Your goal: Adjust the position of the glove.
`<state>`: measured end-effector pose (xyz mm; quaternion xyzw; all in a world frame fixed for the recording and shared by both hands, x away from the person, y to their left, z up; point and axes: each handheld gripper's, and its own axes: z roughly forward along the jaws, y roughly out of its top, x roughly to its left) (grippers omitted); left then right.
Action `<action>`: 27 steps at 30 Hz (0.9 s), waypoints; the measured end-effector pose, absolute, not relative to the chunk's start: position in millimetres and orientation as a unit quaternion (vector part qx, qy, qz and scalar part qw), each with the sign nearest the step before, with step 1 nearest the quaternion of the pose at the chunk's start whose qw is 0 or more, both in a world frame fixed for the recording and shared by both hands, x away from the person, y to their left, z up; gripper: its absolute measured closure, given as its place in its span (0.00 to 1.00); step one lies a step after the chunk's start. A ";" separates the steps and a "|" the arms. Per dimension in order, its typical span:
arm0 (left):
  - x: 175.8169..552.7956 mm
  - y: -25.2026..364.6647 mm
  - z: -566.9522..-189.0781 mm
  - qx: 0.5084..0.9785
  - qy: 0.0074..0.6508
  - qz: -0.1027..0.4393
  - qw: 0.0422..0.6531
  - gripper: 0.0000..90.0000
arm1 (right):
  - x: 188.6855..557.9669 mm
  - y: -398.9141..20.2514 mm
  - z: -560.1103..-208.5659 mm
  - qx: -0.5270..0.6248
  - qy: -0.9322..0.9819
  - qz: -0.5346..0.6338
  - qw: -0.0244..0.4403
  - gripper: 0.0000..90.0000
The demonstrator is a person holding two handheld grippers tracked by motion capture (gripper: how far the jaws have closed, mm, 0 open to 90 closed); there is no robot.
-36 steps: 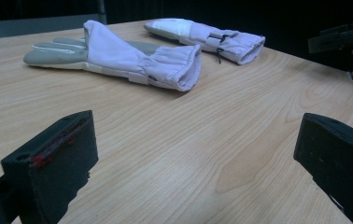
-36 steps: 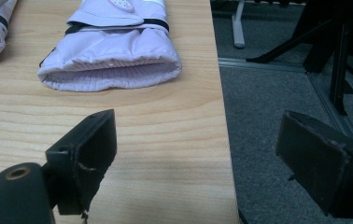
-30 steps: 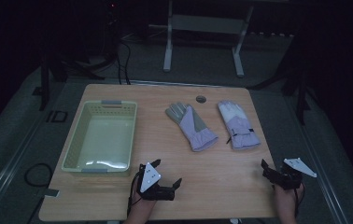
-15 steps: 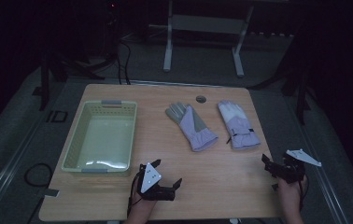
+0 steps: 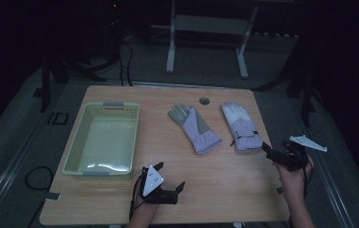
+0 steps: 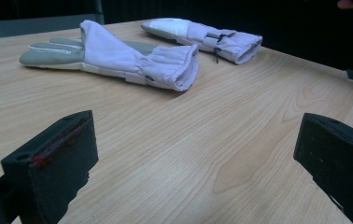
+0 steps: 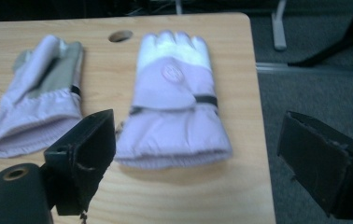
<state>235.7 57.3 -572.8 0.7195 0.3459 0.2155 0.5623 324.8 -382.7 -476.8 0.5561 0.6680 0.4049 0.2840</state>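
right claw (image 5: 269, 151) spread, just short of my lilac padded glove (image 5: 241, 126), basket (image 5: 102, 138) bare, nothing packed | left claw (image 6: 198, 163) spread, grey-palmed lilac glove (image 6: 114, 60) lying ahead | lilac padded glove (image 7: 174, 102) cuff between jaws, ungripped

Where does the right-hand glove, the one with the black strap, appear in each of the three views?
High view: the strap glove lies right of centre, near the table's right edge, cuff toward the right gripper.
Left gripper view: top centre-right, behind the other glove.
Right gripper view: centre, cuff nearest the open jaws.
Shared landmark: the other glove lies beside it in all three views.
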 end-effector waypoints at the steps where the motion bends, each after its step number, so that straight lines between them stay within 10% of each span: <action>1: 235.7 57.3 -572.8 0.720 0.346 0.214 0.563 0.00 | 326.1 -380.9 -473.6 0.550 0.671 0.410 0.282 0.13; 27: 236.5 57.6 -572.9 0.718 0.348 0.210 0.565 0.00 | 379.9 -297.4 -433.2 0.424 0.761 0.437 0.225 0.36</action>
